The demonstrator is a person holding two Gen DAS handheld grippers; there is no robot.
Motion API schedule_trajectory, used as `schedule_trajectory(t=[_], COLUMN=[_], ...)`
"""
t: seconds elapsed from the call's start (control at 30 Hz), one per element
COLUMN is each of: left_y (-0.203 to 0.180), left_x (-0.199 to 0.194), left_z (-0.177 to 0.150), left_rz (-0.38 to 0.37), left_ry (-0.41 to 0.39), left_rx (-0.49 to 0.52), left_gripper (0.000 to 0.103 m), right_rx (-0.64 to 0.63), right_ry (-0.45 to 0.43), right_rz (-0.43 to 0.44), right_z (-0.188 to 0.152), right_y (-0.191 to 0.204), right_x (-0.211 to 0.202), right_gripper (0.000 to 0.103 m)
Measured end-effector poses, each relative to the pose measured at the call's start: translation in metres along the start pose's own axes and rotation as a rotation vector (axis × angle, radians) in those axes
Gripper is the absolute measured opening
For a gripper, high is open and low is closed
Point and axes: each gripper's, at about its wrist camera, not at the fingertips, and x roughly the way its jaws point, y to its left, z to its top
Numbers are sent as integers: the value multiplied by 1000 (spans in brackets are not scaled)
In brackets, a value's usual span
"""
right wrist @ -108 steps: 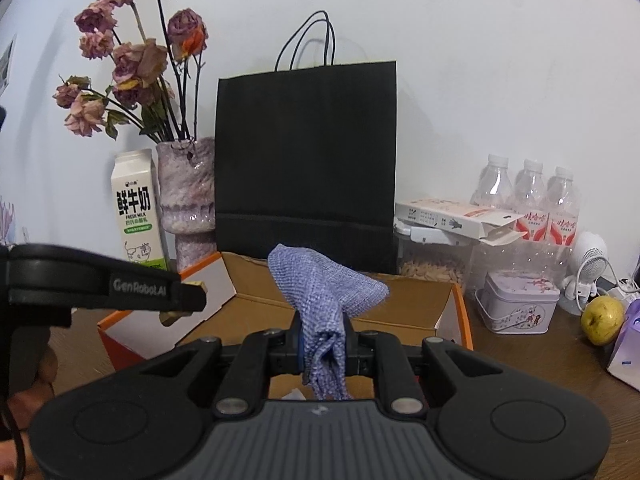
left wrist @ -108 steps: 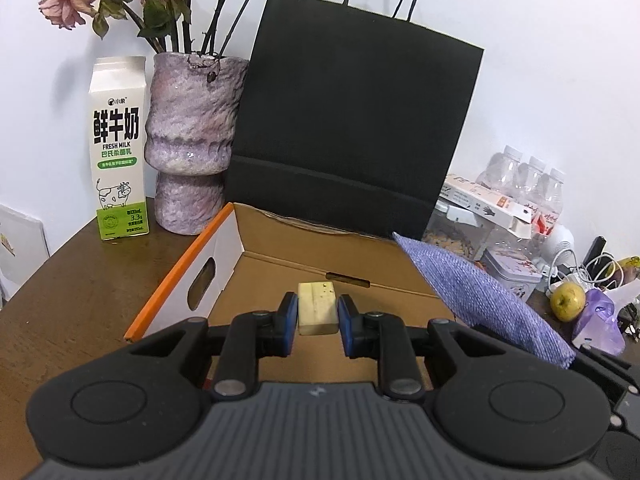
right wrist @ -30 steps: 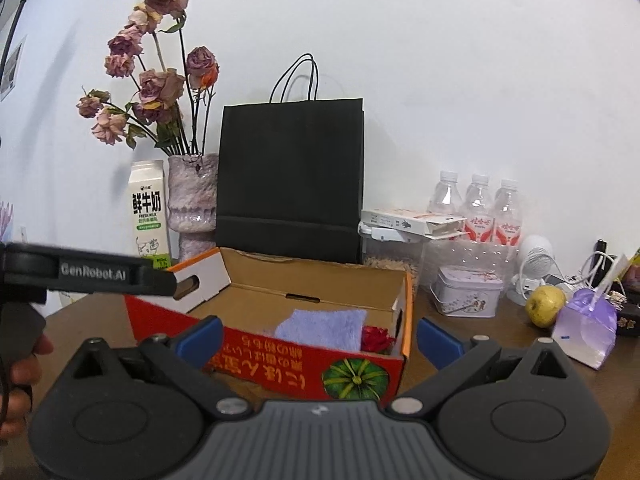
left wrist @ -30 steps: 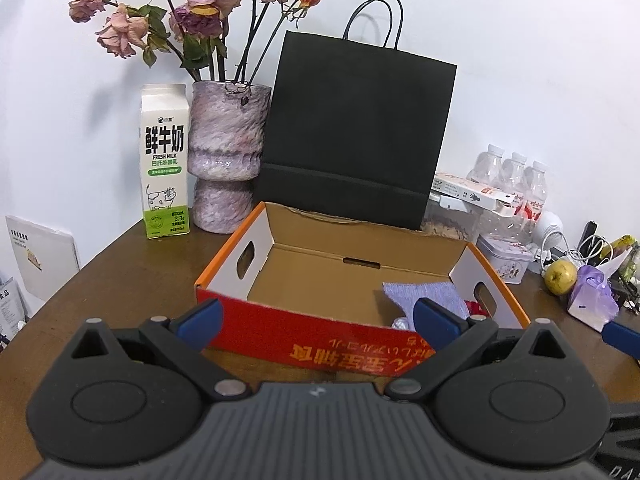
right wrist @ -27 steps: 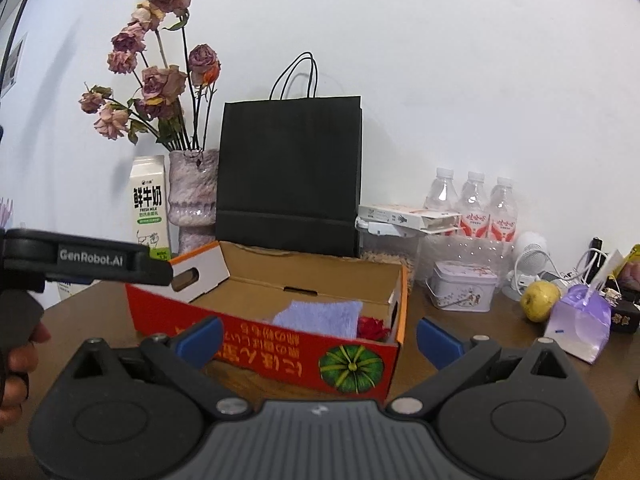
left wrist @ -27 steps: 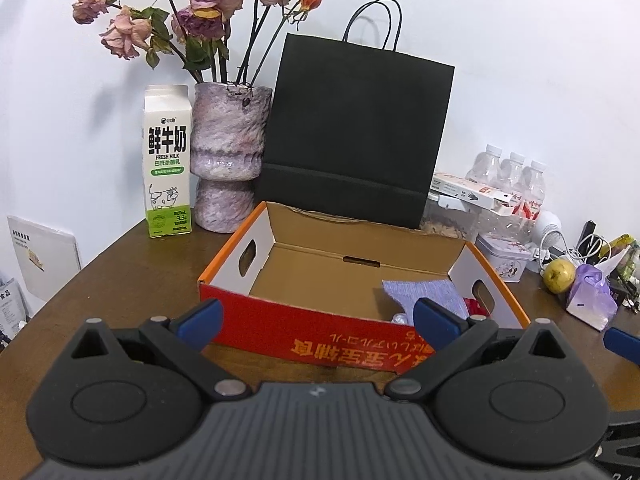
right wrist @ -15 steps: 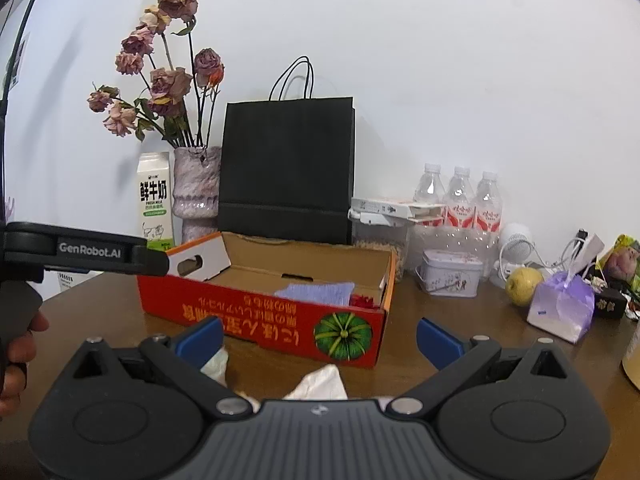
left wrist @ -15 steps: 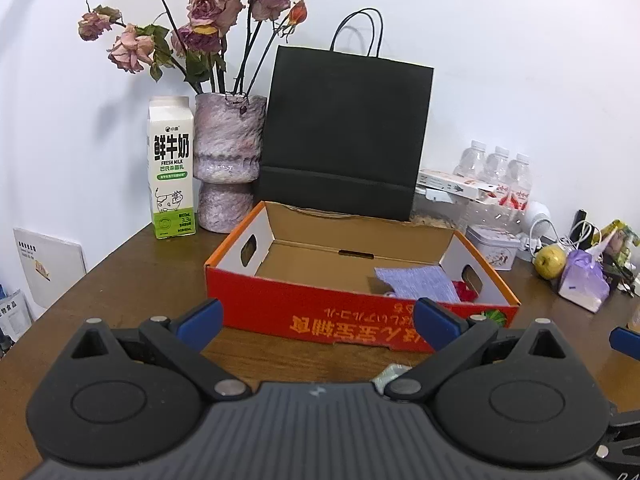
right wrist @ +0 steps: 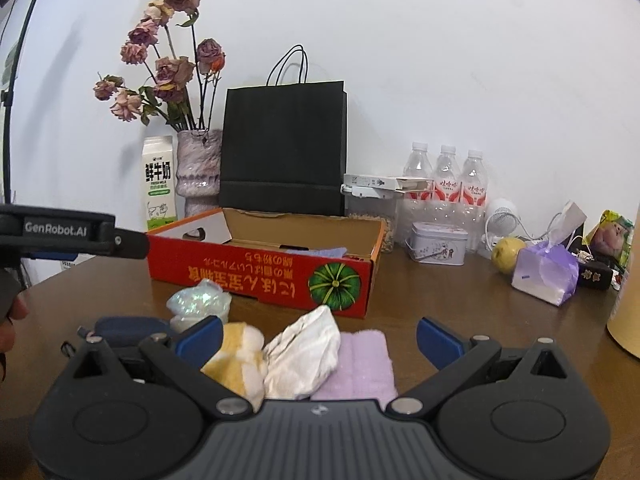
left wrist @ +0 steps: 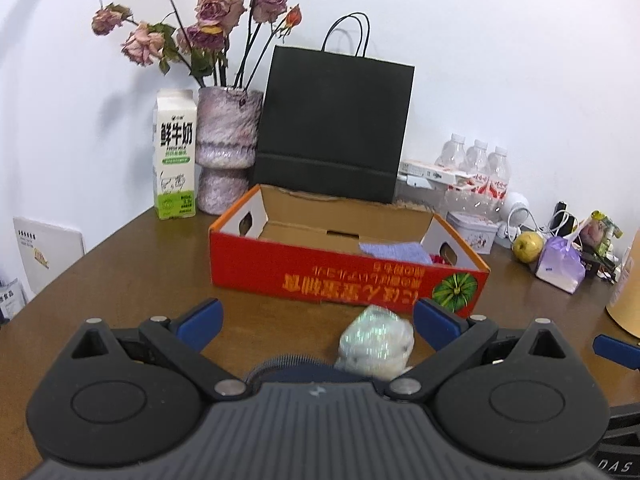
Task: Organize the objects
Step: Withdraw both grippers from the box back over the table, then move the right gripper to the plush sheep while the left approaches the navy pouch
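Note:
A red cardboard box (left wrist: 344,276) with a pumpkin print stands open on the brown table; a blue-purple cloth (left wrist: 394,251) lies inside it. My left gripper (left wrist: 316,320) is open and empty, just behind a shiny iridescent bundle (left wrist: 376,342) and a dark blue pouch (left wrist: 296,370). My right gripper (right wrist: 318,334) is open and empty above a white crumpled cloth (right wrist: 306,350), a yellow-white plush (right wrist: 238,360) and a lilac towel (right wrist: 362,364). The box (right wrist: 260,276), the bundle (right wrist: 200,302) and the pouch (right wrist: 128,328) also show in the right wrist view.
Behind the box stand a milk carton (left wrist: 175,152), a vase of dried roses (left wrist: 226,148) and a black paper bag (left wrist: 332,124). At right are water bottles (right wrist: 446,180), a tin (right wrist: 436,242), an apple (right wrist: 507,254) and a purple bag (right wrist: 546,266).
Both grippers let go of the yellow block and the blue-purple cloth in the box, opened and drew back toward the table's front. Loose items before the box have come into view.

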Motion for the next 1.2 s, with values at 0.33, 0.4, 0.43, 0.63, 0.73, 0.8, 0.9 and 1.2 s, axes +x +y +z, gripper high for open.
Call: schedule_trajectory(t=[0.33,0.4,0.43,0.63,0.73,0.8,0.9,1.2], left_y=[13,14,15,17,18,19,23,38], left_x=[-16,-20,-23,-31,-36,-38,-42,-55], left_z=[-24,-25,-25,-27,-27,-27,-26,-22], left_rz=[16,18,19,25,28,34,40,72], left_ry=[43,42,40,57,61,68,84,101], left_rx=[-43,-48,-50,-39,-23,-15,-20,-29], left_gripper=[103,103,103,103,103,103,103,103], right_rx=[-14,-16,-15,-16,-40,-52,-59,-110], right_ry=[30,37,34,39,46,57,78,169], right_rz=[20,28,32,63,96,122,161,247], right_z=[-17,-19,-19,-22,-21,-21,-17,-1], right_y=[4,6,6,10,18,23,29,53], right_x=[-18,-21,-23,-28,-27,-26,-21,9], right_gripper=[103,103,103,103,103,103,103,103])
